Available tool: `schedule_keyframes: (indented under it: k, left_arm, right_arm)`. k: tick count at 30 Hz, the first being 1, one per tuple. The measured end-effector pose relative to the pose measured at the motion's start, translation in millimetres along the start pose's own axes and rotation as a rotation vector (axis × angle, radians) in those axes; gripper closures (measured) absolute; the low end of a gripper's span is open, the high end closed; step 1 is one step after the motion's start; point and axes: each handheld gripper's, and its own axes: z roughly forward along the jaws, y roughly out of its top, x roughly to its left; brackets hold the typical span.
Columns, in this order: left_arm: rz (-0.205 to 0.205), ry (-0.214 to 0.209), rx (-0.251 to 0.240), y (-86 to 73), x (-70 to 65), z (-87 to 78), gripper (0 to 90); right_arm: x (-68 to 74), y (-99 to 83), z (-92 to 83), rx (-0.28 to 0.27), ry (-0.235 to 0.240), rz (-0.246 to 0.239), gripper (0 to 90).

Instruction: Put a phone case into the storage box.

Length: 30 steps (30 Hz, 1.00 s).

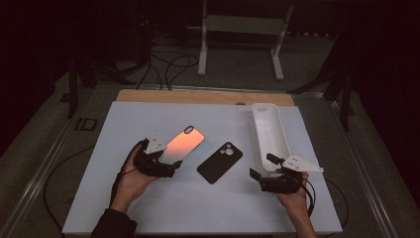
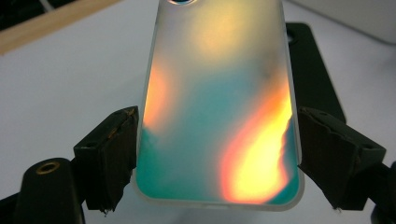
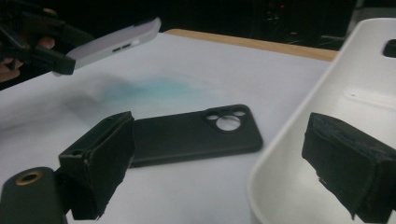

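An iridescent orange and teal phone case [image 2: 217, 93] is held by its lower end between the jaws of my left gripper [image 2: 217, 163], which press on its two long edges. In the high view this case [image 1: 184, 143] slants up and right from the left gripper [image 1: 168, 161]; the right gripper view shows the case [image 3: 112, 42] lifted off the table. A black phone case [image 1: 220, 162] lies flat mid-table, camera holes at its far end. My right gripper [image 1: 263, 167] stands open at the near end of the white tray [image 1: 270, 134], its jaws on either side of the tray's rim [image 3: 280, 154].
A white mat [image 1: 148, 208] covers the table, with a wooden strip [image 1: 198, 95] along its far edge. A white frame stand [image 1: 242, 29] and cables lie on the floor beyond. The black case [image 3: 187, 135] lies left of the tray.
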Motion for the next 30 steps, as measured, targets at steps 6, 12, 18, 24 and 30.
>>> schedule_keyframes:
  k: [6,12,18,24,30]
  left_arm:
    - [0.013,-0.024,-0.032,10.6,-5.4,-4.3,17.3]
    - [0.047,-0.051,-0.066,24.2,-17.8,-6.2,17.3]
    - [0.102,-0.085,-0.092,37.8,-35.3,-5.0,17.2]
    - [0.144,-0.122,-0.116,48.0,-52.6,-0.6,17.2]
    - [0.155,-0.137,-0.143,50.8,-60.6,0.7,17.1]
  right_arm:
    - [6.2,15.1,6.0,-0.01,0.032,-0.01,9.4]
    - [12.6,36.5,26.0,0.014,0.106,0.035,9.4]
    - [23.6,55.9,43.3,0.02,0.172,0.043,9.5]
    - [32.6,73.7,58.7,0.035,0.208,0.051,9.6]
    - [38.1,82.2,70.0,0.073,0.243,0.106,22.3]
